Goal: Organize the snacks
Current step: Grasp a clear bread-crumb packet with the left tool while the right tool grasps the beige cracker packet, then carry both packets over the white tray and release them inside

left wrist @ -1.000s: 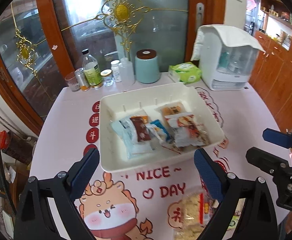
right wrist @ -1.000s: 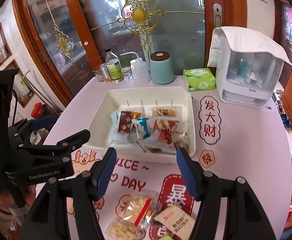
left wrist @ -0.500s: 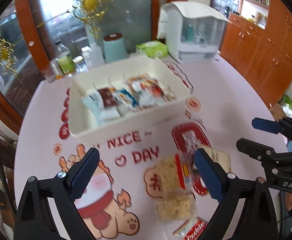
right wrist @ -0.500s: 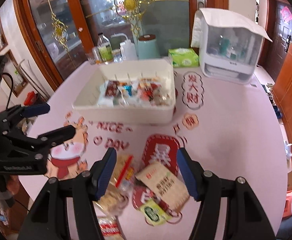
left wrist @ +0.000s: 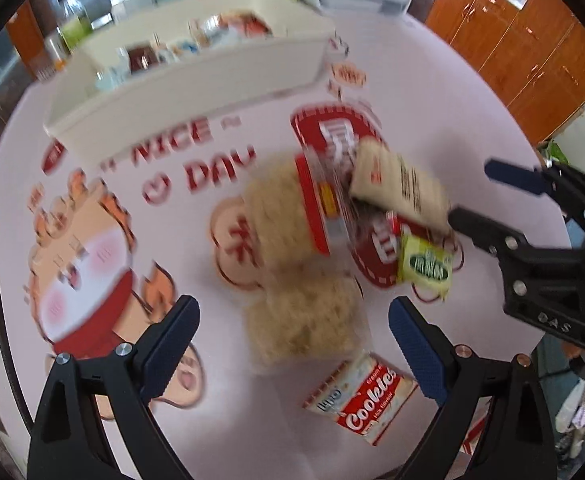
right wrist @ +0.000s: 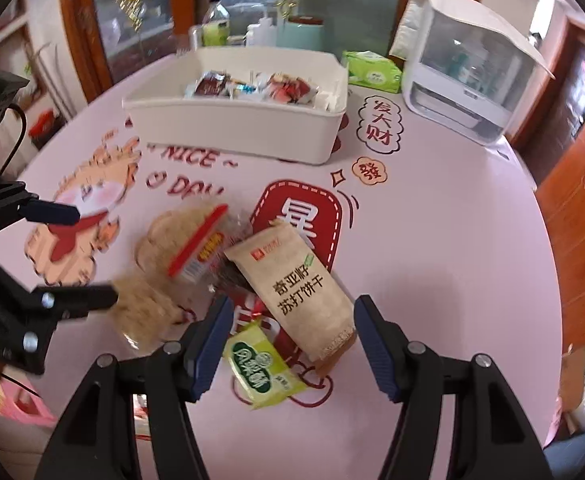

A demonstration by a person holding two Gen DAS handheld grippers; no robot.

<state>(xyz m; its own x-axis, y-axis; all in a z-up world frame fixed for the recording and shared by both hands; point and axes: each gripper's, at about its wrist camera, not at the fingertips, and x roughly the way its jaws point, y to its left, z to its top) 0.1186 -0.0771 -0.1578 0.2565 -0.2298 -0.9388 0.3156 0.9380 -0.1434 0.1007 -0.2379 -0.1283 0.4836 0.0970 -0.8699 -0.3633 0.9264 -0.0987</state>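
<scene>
A white tray with several wrapped snacks stands at the back of the pink table. In front of it lie loose snacks: a beige cracker pack, a small green pack, a noodle pack with a red band, and a plain noodle block. A red and white cookies pack lies nearest. My left gripper hangs open over the noodle block, holding nothing. My right gripper is open above the cracker pack's near end and the green pack. The views are blurred by motion.
At the back right a white dispenser stands beside a green tissue pack. A mint canister and bottles line the glass door behind the tray. Wooden cabinets stand beyond the table's right edge.
Both grippers have come down and tilted toward the loose snacks at the near part of the table. The tray now sits farther back in both views. Both stayed open.
</scene>
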